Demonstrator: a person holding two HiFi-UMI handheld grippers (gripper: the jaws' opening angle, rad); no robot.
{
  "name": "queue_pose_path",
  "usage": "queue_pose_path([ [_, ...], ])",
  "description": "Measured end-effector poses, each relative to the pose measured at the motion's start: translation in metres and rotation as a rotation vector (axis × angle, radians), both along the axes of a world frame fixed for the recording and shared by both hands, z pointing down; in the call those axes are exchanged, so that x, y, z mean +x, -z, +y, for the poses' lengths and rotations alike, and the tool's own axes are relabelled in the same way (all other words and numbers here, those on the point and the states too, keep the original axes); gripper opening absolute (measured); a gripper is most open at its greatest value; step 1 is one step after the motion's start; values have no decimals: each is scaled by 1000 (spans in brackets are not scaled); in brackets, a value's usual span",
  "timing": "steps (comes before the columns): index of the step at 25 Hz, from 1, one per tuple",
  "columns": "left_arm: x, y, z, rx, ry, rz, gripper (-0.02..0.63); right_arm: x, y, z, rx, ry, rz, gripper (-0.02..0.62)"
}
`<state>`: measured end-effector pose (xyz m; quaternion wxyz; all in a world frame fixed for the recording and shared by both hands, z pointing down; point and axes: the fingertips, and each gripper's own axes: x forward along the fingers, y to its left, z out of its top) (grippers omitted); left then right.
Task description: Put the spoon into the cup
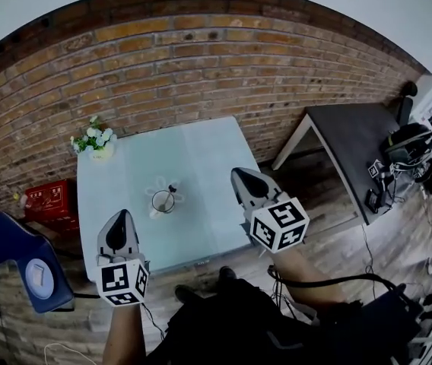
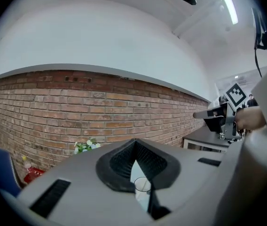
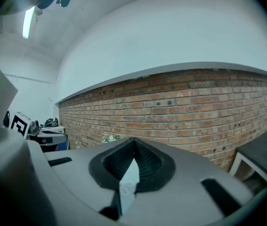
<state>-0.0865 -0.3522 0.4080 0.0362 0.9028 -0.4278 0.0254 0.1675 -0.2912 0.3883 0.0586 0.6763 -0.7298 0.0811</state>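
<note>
Both my grippers are empty and held above the near edge of the table (image 1: 201,154), so I judge the job done or as good as done. The left gripper (image 1: 121,220) at the lower left has its jaws closed tip to tip on nothing, and the right gripper (image 1: 240,176), right of centre, is likewise closed with nothing between its pads. The glass cup (image 1: 163,201) stands near the middle of the pale table on what looks like a flower-shaped mat (image 1: 147,194). A thin dark line crosses the cup, and I take it for the spoon resting inside, though it is too small to be sure. I see no spoon lying on the tabletop. In the left gripper view the cup (image 2: 142,185) shows just past my closed jaws, and no spoon can be made out there. If the spoon is in, nothing is left but to keep clear. Around it, a small vase of white flowers (image 1: 94,139) sits at the table's upper left corner, well apart from the cup. A red crate (image 1: 49,200) and a blue chair (image 1: 18,257) stand at the left, with a dark desk (image 1: 353,139) carrying black gear at the right. Nothing stands between my grippers and the cup.
</note>
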Motion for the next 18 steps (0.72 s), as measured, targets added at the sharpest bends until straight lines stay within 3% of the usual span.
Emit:
queue_pose_path([
  [18,31,29,15,49,83,-20,8,34,27,12,74,52,-51,17],
])
